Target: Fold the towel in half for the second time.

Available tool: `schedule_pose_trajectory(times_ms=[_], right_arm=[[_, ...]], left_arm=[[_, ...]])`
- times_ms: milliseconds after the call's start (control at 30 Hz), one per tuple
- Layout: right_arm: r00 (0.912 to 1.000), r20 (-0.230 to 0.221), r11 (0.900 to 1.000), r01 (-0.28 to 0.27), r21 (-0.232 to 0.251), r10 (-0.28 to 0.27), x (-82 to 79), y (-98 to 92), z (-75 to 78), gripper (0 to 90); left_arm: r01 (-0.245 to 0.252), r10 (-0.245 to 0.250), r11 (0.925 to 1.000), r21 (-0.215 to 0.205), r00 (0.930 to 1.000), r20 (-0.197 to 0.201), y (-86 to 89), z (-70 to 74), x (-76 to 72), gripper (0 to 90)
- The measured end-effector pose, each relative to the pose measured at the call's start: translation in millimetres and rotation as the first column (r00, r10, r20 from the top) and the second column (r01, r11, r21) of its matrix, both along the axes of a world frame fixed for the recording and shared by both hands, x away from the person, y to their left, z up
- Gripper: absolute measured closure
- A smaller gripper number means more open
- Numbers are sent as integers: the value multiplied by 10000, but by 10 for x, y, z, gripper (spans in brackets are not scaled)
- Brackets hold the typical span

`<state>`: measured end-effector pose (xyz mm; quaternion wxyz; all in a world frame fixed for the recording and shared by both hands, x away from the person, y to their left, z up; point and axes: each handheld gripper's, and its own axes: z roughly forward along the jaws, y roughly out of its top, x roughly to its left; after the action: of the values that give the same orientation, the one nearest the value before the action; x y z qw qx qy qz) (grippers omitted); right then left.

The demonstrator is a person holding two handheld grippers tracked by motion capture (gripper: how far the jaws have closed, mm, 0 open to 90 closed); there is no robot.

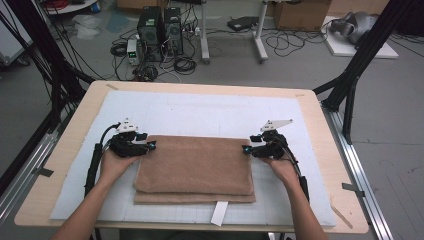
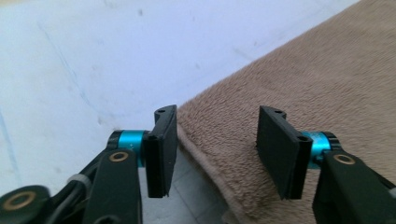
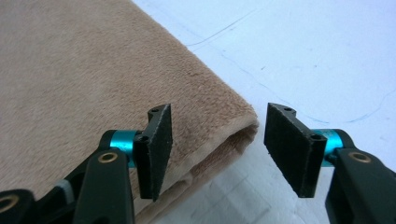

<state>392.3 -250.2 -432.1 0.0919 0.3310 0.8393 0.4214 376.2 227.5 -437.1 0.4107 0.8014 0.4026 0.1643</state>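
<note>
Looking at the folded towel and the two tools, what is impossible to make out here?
- Underside of the brown towel: high view, covered by its own folded layers.
- Inside the fold: right gripper view, in shadow.
- White slip: high view, too small to read.
- Towel's near edge: left gripper view, cut off at the bottom.

Towel [image 2: 299, 93] cut off by right edge; lower layers mostly hidden beneath.

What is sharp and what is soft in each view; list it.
High view: even overhead light, soft overall, folded brown towel lacks texture. Left gripper view: black pads crisp, towel pile clear nearby, white mat hazy. Right gripper view: towel corner sharp, far area blurred.
</note>
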Motion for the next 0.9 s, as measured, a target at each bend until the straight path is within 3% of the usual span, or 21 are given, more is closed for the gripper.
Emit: schedule_pose_trajectory(times_ms=[100,267,367,433,533,733,800,867,900], right_arm=[[9996,-278,9998,-38,-170,33,45,27,-45,403],[9973,-732,9997,-85,-246,66,90,70,-113,464],[9960,-807,9984,-425,-369,394,112,127,-97,631],[9949,-680,9945,-796,-677,750,116,174,-57,792],[9917,-742,9900,-1113,-866,1050,143,210,2,817],[9885,-1095,9940,-1075,-190,1048,175,102,10,803],[9889,-1264,9968,-796,-58,783,182,69,2,619],[9894,-1379,9988,-433,245,463,186,32,-1,537],[9899,-1371,9992,-351,172,371,181,31,2,501]], left_arm=[[38,-39,10000,-8,9987,-512,-11,-80,49,481],[195,-201,9998,-105,9978,-636,-44,-86,75,636],[386,-390,9992,-73,9969,-680,-78,-74,78,744],[460,-449,9988,166,9969,-641,-104,-49,82,787],[509,-494,9980,361,9979,-421,-124,-20,83,809],[483,-478,9986,194,9986,-219,-99,4,82,816],[403,-397,9989,259,9989,-259,-87,12,77,773],[148,-143,9998,160,9994,-303,-58,23,78,650],[85,-81,9999,107,9992,-381,-39,28,77,583]])
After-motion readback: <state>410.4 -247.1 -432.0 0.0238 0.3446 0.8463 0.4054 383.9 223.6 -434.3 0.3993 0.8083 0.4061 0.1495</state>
